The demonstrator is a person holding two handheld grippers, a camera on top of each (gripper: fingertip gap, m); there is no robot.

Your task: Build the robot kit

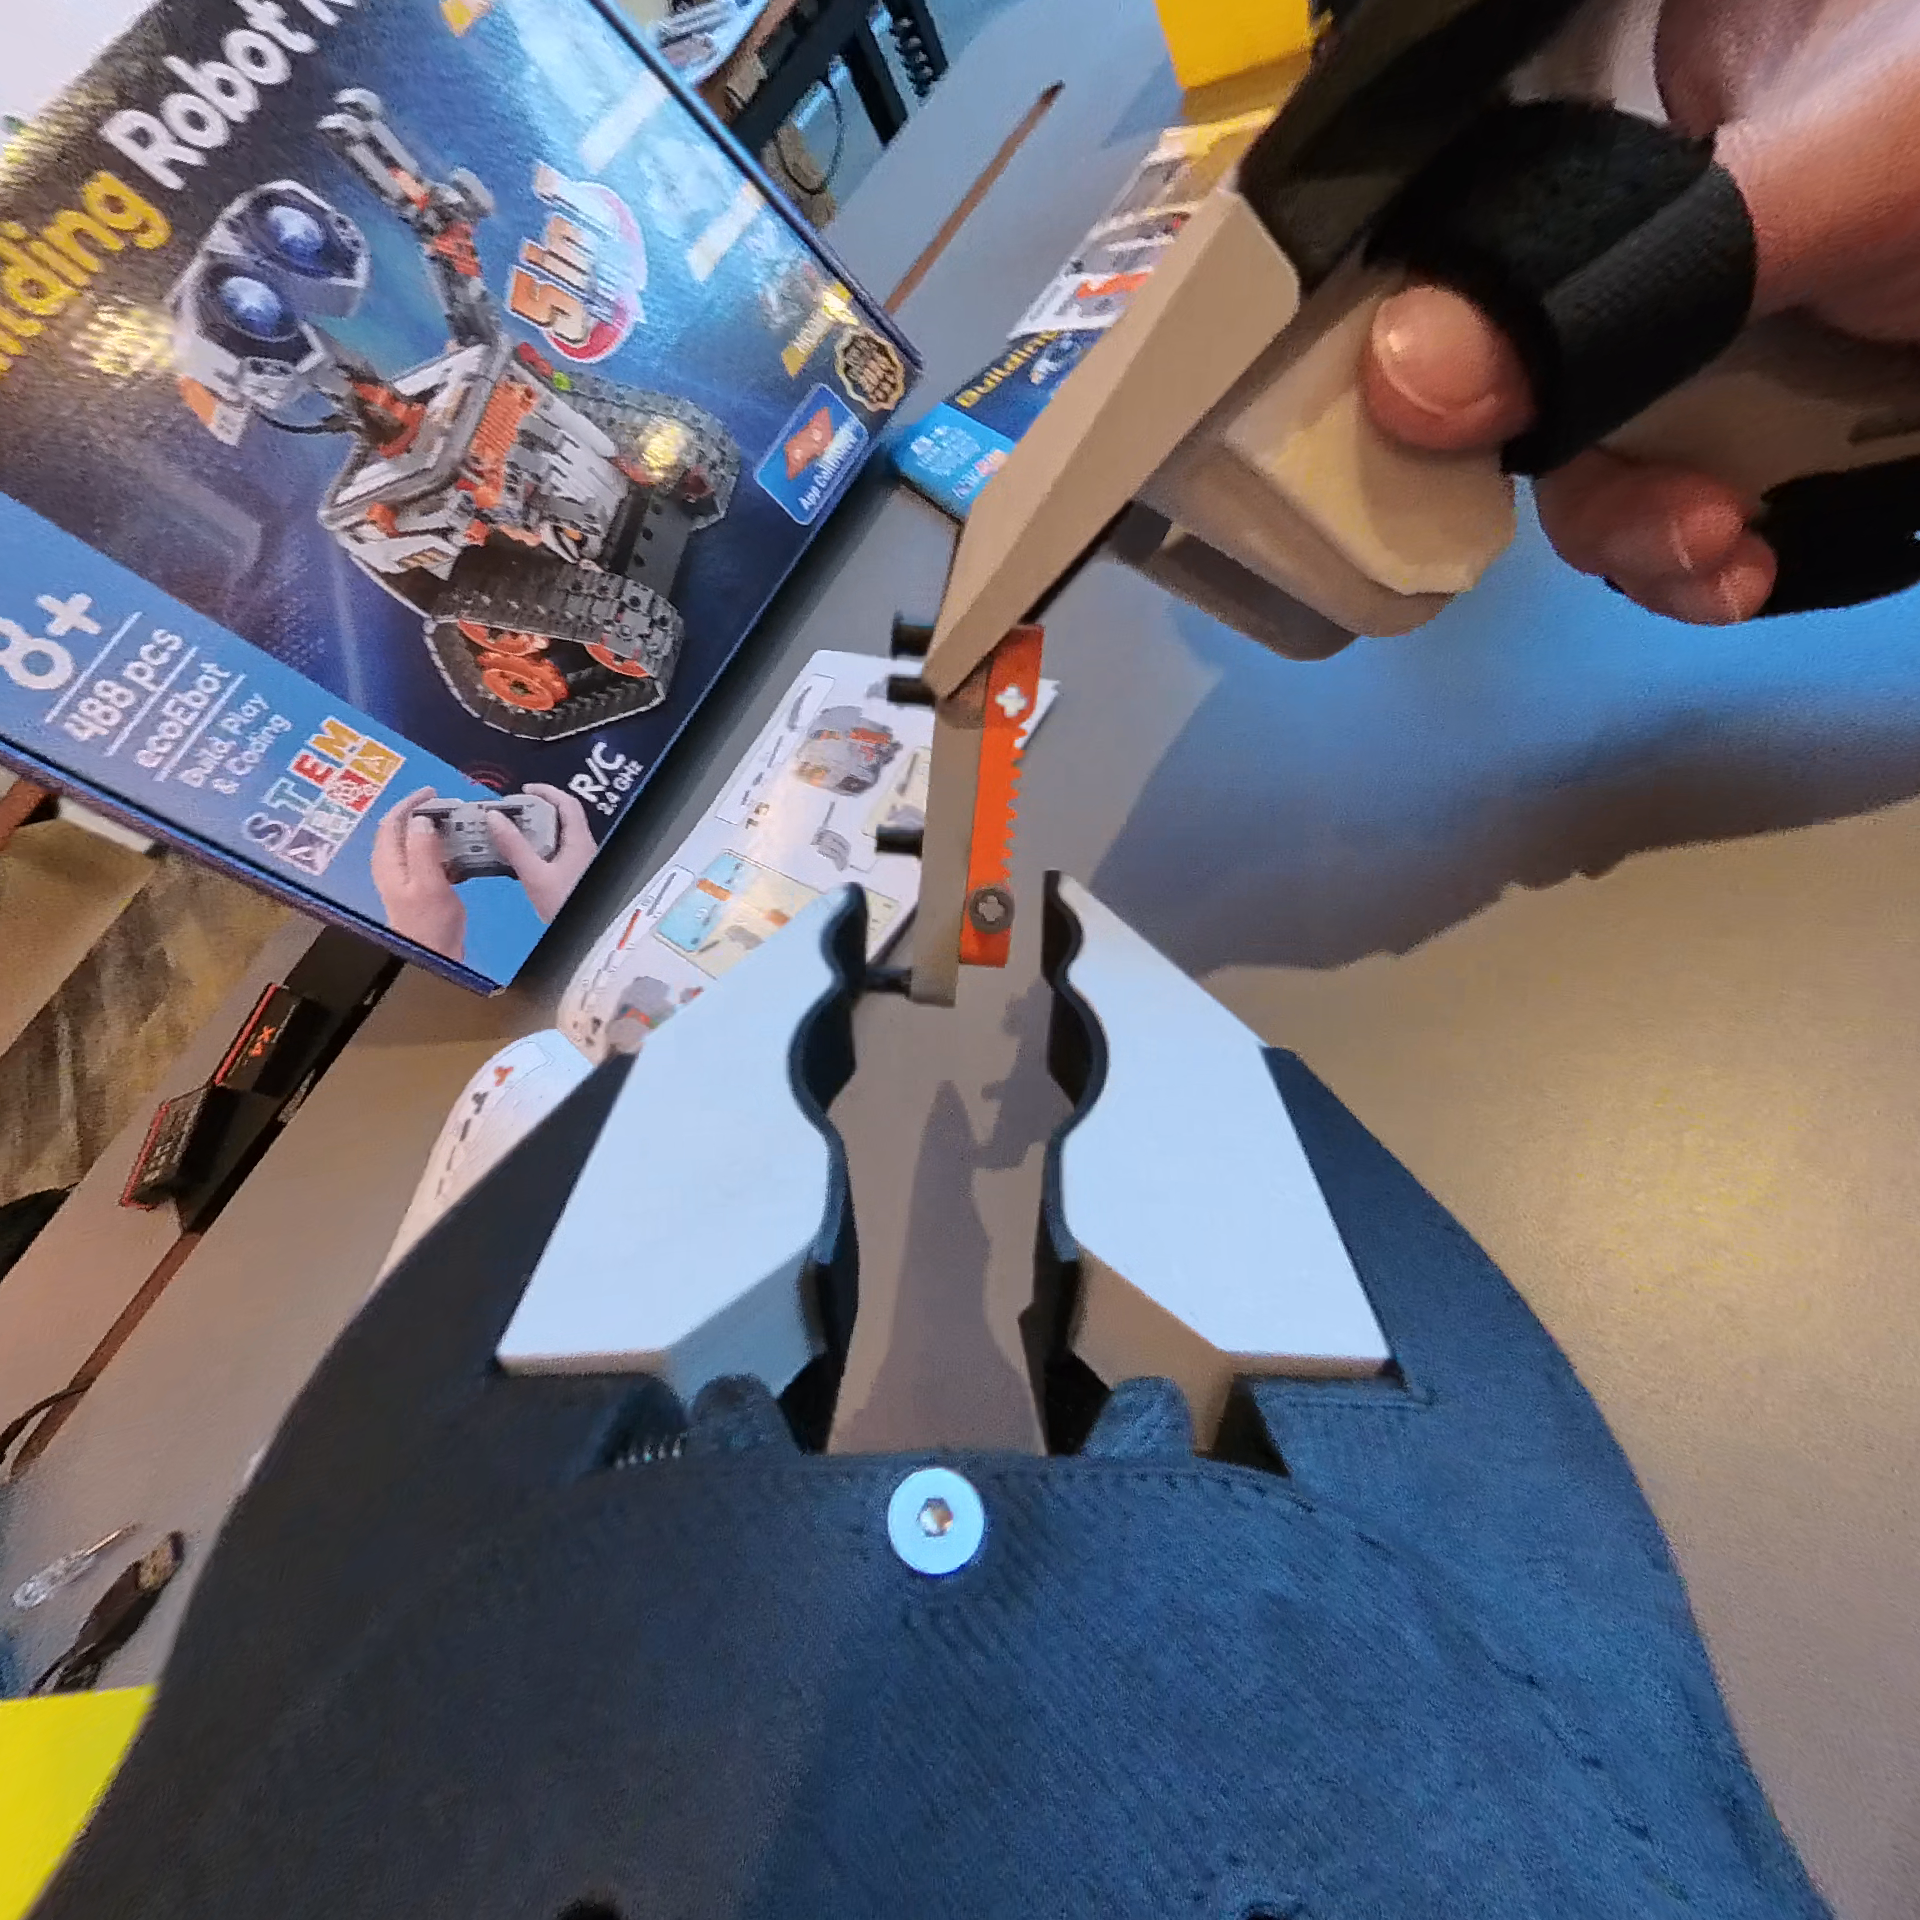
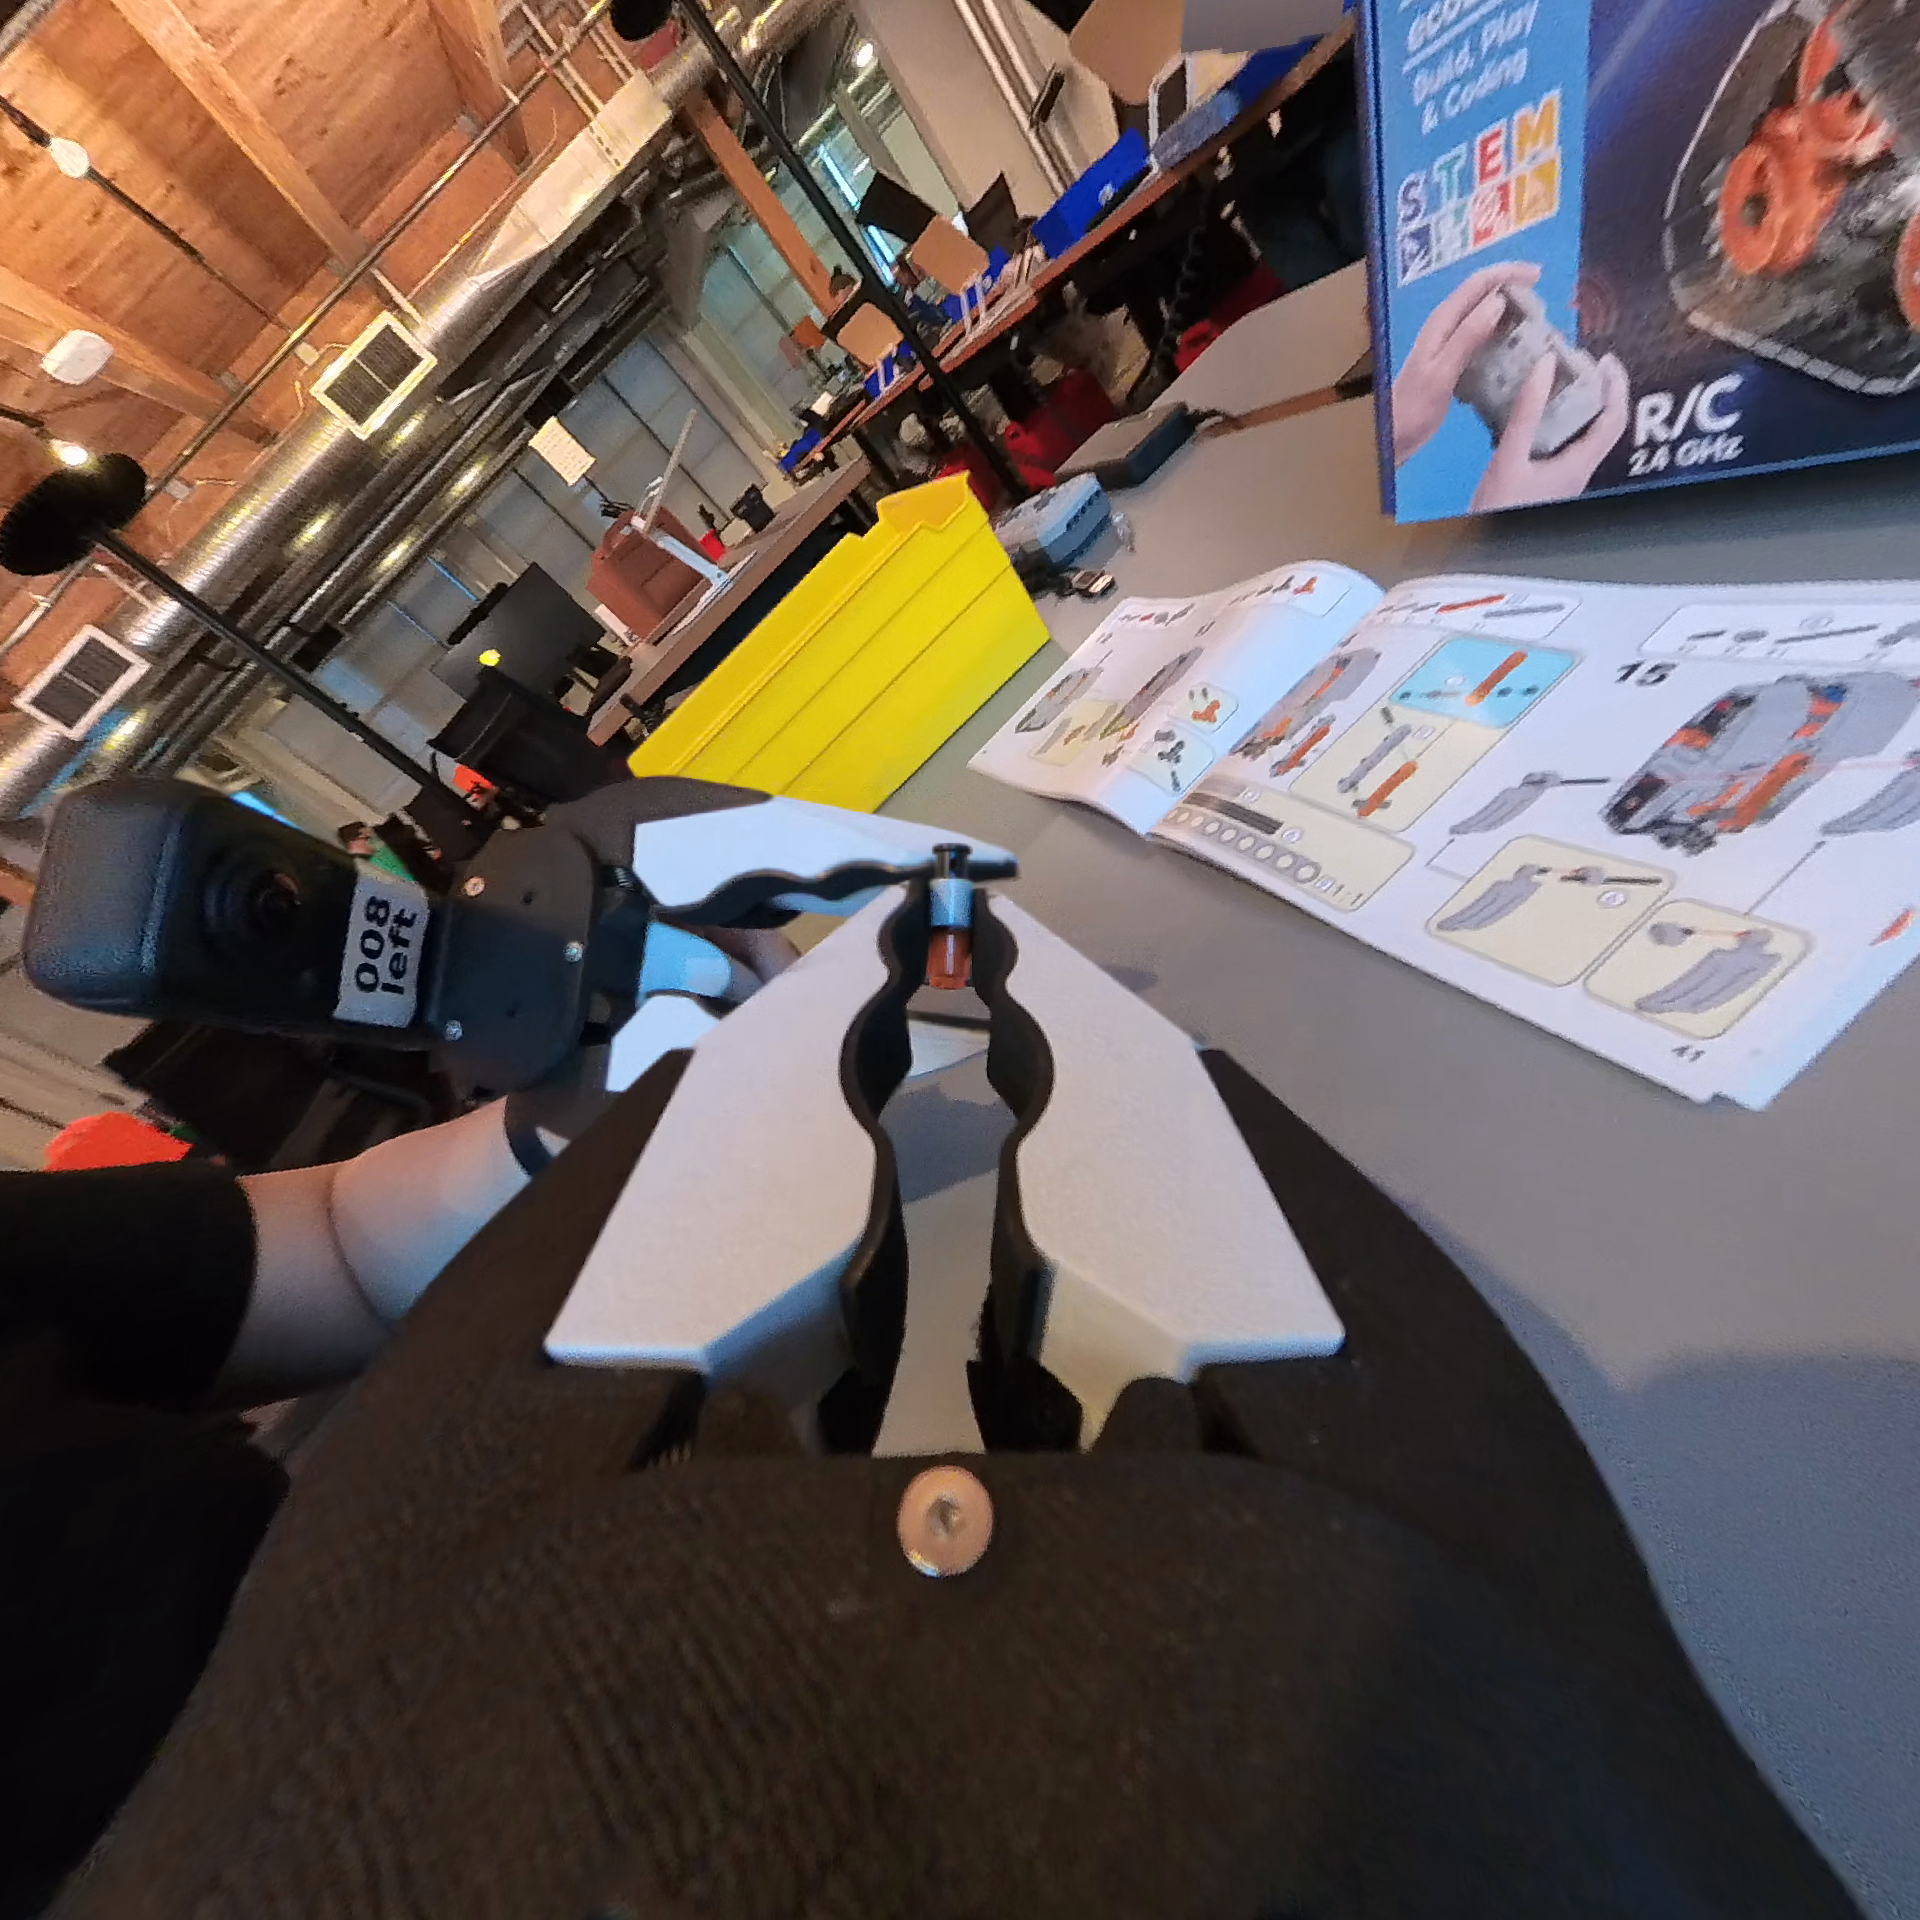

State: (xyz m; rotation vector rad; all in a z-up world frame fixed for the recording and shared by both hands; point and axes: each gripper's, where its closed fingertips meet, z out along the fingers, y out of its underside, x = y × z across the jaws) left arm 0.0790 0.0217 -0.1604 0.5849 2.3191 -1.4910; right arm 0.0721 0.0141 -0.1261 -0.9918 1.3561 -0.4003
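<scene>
The right tongs (image 1: 971, 681) are closed narrow on the upper end of a small assembly: an orange toothed rack piece (image 1: 1000, 800) fixed on a grey beam (image 1: 943, 862) with black pins (image 1: 902, 836) standing out from its side. In the right wrist view the same piece shows end-on at the fingertips of the right tongs (image 2: 951, 935), with a black pin on top of it.

The assembly hangs above the grey worktop (image 1: 1455, 1195), long axis nearly upright and a little tilted. Its lower end is just in front of the opening of the left tongs (image 1: 956, 914). The left tongs are half open and hold nothing. Seen from the right wrist view, the left tongs (image 2: 935, 862) come in from the side, and one finger seems to touch the top pin; I cannot tell if it really does.

Beyond the assembly an open instruction booklet (image 2: 1455, 790) lies flat on the worktop. A blue toy robot box (image 1: 364, 416) stands behind it, toward the far edge. A yellow plastic bin (image 2: 862, 665) is farther off, beside the booklet.

A person's hand (image 1: 1621, 436) with a black strap holds the handle of the right tongs.
</scene>
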